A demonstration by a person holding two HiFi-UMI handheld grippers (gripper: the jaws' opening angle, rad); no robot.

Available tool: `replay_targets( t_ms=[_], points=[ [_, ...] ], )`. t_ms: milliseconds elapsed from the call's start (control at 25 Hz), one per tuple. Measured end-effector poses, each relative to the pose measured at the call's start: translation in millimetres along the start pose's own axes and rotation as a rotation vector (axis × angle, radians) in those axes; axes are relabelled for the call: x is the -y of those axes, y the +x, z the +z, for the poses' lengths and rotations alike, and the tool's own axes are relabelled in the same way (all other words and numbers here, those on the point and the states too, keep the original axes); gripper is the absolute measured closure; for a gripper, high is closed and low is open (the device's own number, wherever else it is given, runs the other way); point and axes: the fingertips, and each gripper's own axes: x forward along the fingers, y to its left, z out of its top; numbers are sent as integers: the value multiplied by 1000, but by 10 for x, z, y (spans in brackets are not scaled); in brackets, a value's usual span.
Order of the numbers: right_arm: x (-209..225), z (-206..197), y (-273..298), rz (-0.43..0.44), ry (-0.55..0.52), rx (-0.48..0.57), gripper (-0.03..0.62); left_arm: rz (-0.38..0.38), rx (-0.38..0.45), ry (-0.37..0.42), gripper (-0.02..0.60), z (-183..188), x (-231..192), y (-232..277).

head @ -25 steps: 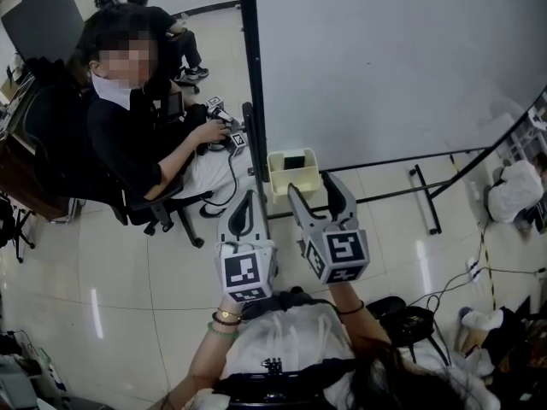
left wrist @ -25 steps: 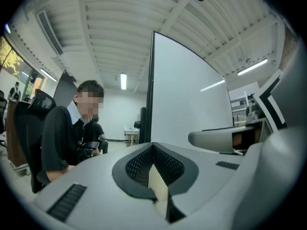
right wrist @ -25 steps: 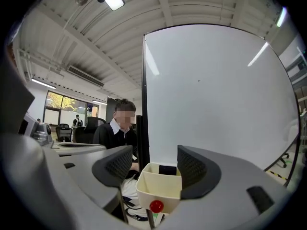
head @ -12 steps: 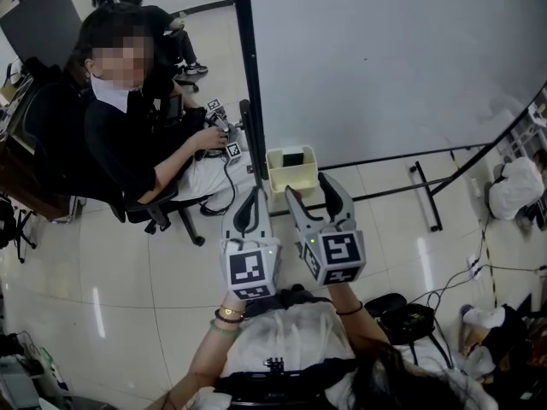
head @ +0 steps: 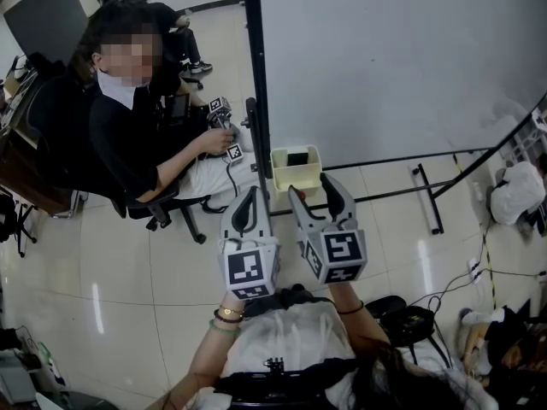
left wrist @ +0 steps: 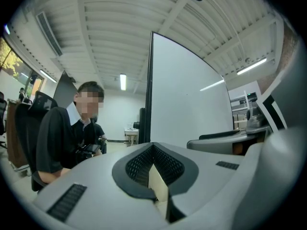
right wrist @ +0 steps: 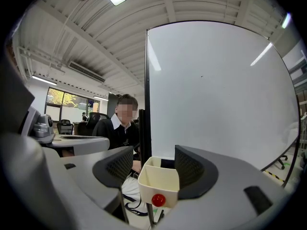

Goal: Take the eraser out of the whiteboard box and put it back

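Eraser (head: 297, 158): a dark block lying inside the cream whiteboard box (head: 282, 179), toward the wall nearest the whiteboard (head: 385, 58). The box sits at the board's lower corner, just beside the dark frame post (head: 256, 75).

Right hand-held gripper (right wrist: 154, 166): jaws spread and empty. In its own view the box shows in the gap between the pads, ahead of them. From the head view its tips are near the box's front wall; I cannot tell whether they touch it.

Left hand-held gripper (left wrist: 153, 150): jaws pressed together with nothing between them, off to the left of the box and close to the post.

Stage: the eraser in the box with spread jaws lined up on it would fit your coming in to lift it out, and equally your backing off after setting it back. The pictures do not settle which.

Handling notes, good either way:
- Travel along the line of the jaws, since sideways drift would likely catch a pad on the box rim.
- Hold the gap wider than the eraser, and judge alignment from the right gripper view.
- The box looks light, so expect it to shift if knocked.
- Keep the left hand-held gripper off the post.
- A seated person (head: 120, 126) is near on the left; allow room.
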Motion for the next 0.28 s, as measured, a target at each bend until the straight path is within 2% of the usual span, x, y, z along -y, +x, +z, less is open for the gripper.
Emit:
replay_targets(
  t_ms=[280],
  points=[
    [4, -11, 7, 4, -4, -9, 304, 4, -1, -2, 580, -9, -6, 2]
  ],
)
